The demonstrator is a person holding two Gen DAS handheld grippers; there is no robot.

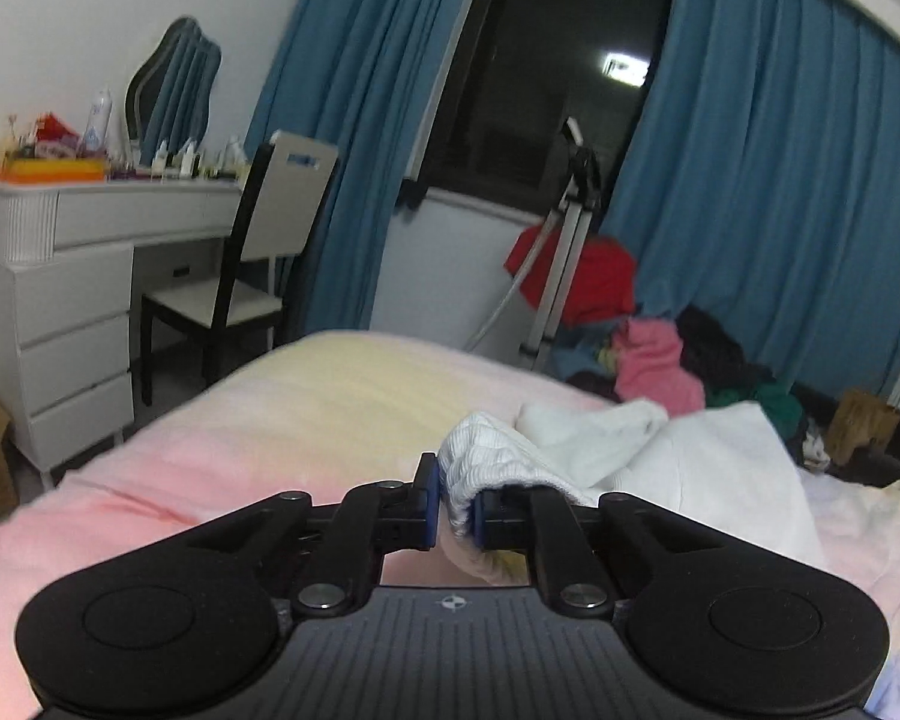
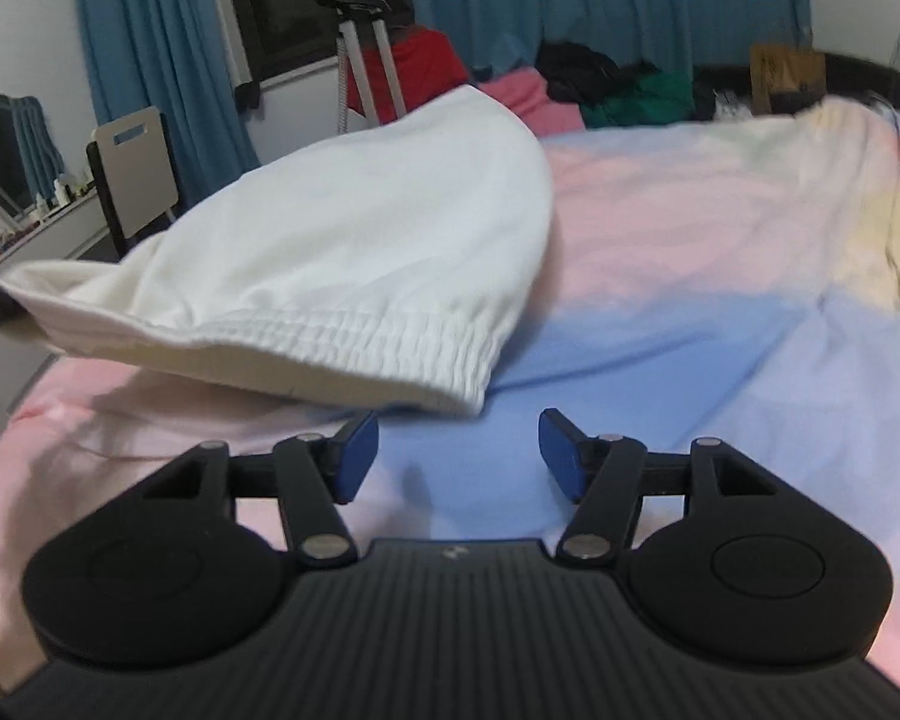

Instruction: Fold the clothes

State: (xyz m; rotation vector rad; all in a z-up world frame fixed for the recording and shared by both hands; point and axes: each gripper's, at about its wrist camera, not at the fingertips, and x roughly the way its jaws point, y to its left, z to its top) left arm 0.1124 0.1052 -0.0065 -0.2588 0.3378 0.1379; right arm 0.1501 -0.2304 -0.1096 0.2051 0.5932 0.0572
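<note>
Far left: white dressing table (image 1: pixel 90 222) with a dark-framed chair (image 1: pixel 252 264) beside it, blue curtains (image 1: pixel 780 180) behind. Nearer, left gripper (image 1: pixel 455 504), fingers clamped on the ribbed waistband of a white garment (image 1: pixel 678 456), cloth trailing right across the pink bed cover (image 1: pixel 240 420). In the right wrist view, same white garment (image 2: pixel 342 240) lifted at its left end, elastic hem hanging just beyond the right gripper (image 2: pixel 459 450), fingers wide apart and holding nothing, over the pink and blue bed. Far right: heap of coloured clothes (image 1: pixel 660 360).

White garment (image 2: pixel 306 252) hides bedspread (image 2: pixel 690 276) beneath; left edge cropped.
</note>
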